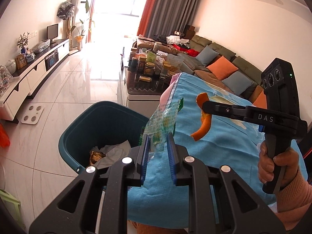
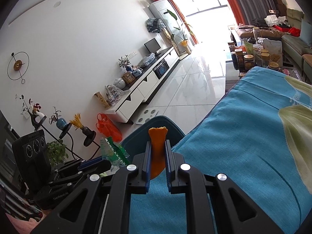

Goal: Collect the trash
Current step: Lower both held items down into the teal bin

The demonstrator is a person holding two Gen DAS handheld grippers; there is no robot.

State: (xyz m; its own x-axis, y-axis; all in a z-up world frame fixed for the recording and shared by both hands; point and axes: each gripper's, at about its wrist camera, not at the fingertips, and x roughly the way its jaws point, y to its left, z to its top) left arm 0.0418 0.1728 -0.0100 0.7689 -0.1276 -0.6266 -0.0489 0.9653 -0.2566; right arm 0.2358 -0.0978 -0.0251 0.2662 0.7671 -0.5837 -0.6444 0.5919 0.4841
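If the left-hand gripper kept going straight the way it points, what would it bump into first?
Probably the dark teal plastic bin. The left gripper, shut on a clear green-printed plastic wrapper, points down over the blue cloth's edge, bin just beyond. Depth is hard to judge.

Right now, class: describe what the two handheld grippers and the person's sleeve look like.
Both the left gripper and the right gripper are matt black with blue ribbed pads and silver pivot pins. The right one bears white "DAS" lettering, three round lenses and a green light. The sleeve is pinkish-orange knit.
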